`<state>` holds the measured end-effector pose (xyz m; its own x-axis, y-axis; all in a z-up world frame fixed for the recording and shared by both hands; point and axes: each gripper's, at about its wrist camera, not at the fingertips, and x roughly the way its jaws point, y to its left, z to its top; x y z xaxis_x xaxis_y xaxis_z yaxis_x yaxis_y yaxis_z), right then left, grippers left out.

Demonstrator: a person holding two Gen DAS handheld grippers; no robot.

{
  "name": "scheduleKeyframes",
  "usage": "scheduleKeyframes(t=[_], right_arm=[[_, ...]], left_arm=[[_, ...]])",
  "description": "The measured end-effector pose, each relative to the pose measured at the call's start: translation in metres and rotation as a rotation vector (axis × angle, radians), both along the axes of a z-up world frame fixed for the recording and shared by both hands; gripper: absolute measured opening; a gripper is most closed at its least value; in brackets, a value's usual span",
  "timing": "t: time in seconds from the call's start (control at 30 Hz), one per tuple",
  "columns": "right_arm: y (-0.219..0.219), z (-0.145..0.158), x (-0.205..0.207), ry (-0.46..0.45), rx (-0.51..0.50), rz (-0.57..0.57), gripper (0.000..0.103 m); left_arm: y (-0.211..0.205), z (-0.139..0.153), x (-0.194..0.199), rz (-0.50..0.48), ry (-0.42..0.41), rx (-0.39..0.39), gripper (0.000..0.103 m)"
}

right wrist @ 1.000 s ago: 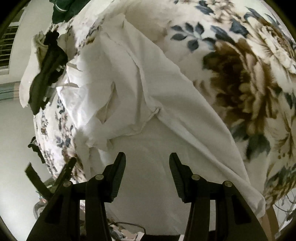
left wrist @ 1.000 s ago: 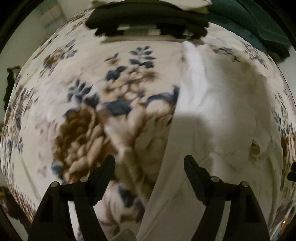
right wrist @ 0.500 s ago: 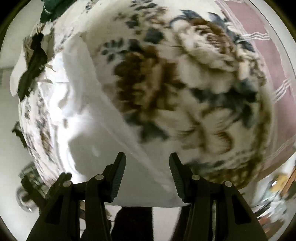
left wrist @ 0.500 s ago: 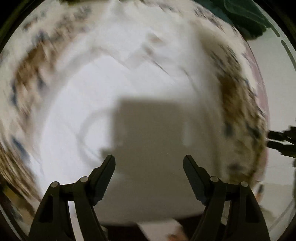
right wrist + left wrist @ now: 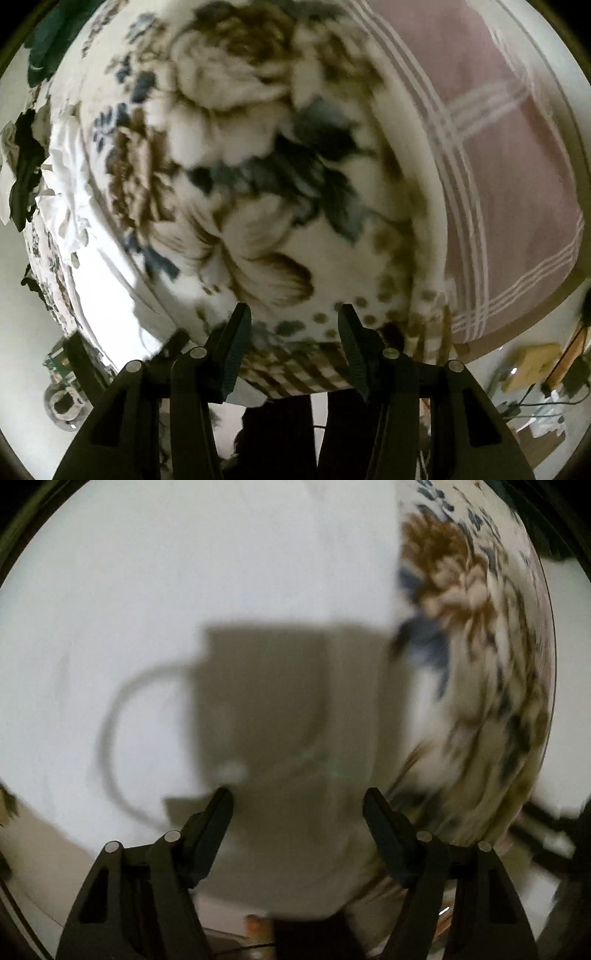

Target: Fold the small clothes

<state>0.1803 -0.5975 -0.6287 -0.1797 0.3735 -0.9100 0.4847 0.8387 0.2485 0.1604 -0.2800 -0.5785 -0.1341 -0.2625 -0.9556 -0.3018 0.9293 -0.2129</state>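
Note:
A white garment [image 5: 184, 590] lies spread on a floral blanket [image 5: 480, 627] and fills most of the left wrist view. My left gripper [image 5: 297, 799] is open and empty just above the garment near its front edge; its shadow falls on the cloth. In the right wrist view the same white garment [image 5: 62, 192] shows crumpled at the far left. My right gripper [image 5: 291, 317] is open and empty over the floral blanket [image 5: 258, 166] near its front edge, away from the garment.
A pink striped sheet [image 5: 509, 166] lies right of the blanket. Dark clothes [image 5: 22, 162] and a green cloth [image 5: 48, 40] lie at the far left. A wooden item and cables [image 5: 532, 365] are on the floor at lower right.
My left gripper has swung from the blanket over onto the white garment. My right gripper has swung right, off the garment and over the floral blanket. Both stay open.

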Motion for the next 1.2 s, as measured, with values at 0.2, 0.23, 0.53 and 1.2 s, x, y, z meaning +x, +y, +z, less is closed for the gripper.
scheduleKeyframes(t=[0.2,0.23,0.53,1.2], right_arm=[[0.004,-0.016,-0.004,0.018,0.064,0.004,0.051],[0.008,-0.015,0.0,0.01,0.066,0.015,0.051],[0.028,-0.004,0.053,-0.025,0.068,0.084,0.051],[0.194,-0.025,0.356,-0.277,0.317,0.374,0.051]], left_arm=[[0.042,0.027,-0.049,0.031,0.034,0.009,0.069],[0.041,0.031,-0.048,0.062,0.023,-0.018,0.069],[-0.047,0.0,-0.033,-0.006,-0.041,-0.034,0.005],[0.068,0.12,-0.069,0.118,-0.285,0.034,0.002]])
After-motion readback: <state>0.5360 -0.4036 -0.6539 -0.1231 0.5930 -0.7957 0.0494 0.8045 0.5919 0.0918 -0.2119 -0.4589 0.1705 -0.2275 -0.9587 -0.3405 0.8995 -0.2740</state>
